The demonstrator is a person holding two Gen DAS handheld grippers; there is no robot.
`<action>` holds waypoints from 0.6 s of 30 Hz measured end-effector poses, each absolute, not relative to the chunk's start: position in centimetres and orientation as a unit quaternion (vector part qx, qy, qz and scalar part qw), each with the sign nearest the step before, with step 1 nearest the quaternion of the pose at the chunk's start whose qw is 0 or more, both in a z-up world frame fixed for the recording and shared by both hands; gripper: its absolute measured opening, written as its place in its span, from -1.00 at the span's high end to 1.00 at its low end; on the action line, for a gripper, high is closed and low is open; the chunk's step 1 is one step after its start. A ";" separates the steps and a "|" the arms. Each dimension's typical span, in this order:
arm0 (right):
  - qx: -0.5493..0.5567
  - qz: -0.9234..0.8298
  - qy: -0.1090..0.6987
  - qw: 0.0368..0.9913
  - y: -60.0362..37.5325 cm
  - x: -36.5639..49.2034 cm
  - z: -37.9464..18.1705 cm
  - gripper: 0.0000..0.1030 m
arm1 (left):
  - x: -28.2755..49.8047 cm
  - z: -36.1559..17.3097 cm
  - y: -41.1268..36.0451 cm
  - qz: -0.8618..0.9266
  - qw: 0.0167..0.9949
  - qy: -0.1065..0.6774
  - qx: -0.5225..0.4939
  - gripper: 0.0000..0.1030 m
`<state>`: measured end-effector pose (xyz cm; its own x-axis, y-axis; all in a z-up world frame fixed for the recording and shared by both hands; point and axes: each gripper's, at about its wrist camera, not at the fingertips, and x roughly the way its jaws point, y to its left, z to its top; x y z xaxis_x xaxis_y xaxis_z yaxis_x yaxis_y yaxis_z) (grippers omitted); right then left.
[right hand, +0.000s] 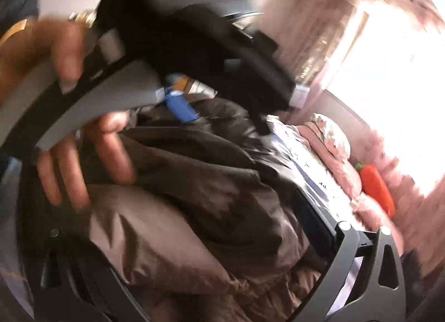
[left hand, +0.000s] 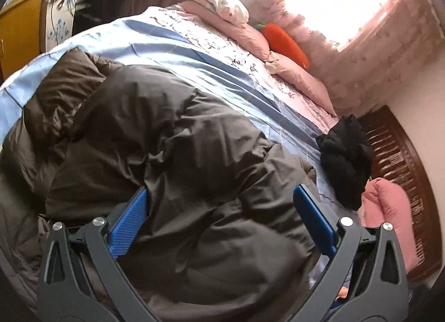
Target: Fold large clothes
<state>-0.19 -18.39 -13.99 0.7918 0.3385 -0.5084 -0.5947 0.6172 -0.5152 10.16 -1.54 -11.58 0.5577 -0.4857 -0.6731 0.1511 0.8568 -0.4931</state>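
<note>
Your brown padded coat (left hand: 172,138) lies bunched on the bed (left hand: 155,41), near its foot end. One thick layer is already turned over the body, but it is lumpy and uneven. By my judgement you are midway: more folds and smoothing remain.

Left gripper (left hand: 219,221): jaws spread wide, hovering over the coat, gripping nothing. Right gripper (right hand: 194,252): jaws apart as far as the blurred view shows; the near finger is dark and unclear. Your left hand (right hand: 83,155) on the other tool fills that view.

Coat: puffy, quilted, slick matte shell, deep soft creases. Bedsheet: smooth blue-and-pink stripes. A black garment (left hand: 345,160) sits crumpled by the wooden headboard (left hand: 403,171). An orange carrot plush (left hand: 286,43) rests on pink pillows (left hand: 300,77).
</note>
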 end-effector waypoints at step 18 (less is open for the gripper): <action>-0.421 0.248 0.144 0.861 -15.9 -2.7 -15.8 -0.97 | 11.9 -14.0 0.0 -0.215 0.814 0.465 -0.274 -0.96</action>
<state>-2.66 -15.94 -15.83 0.8360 0.3051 -0.4561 -0.5474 0.5226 -0.6537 11.87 -0.03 -13.97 0.4747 -0.6054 -0.6388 0.0950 0.7568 -0.6467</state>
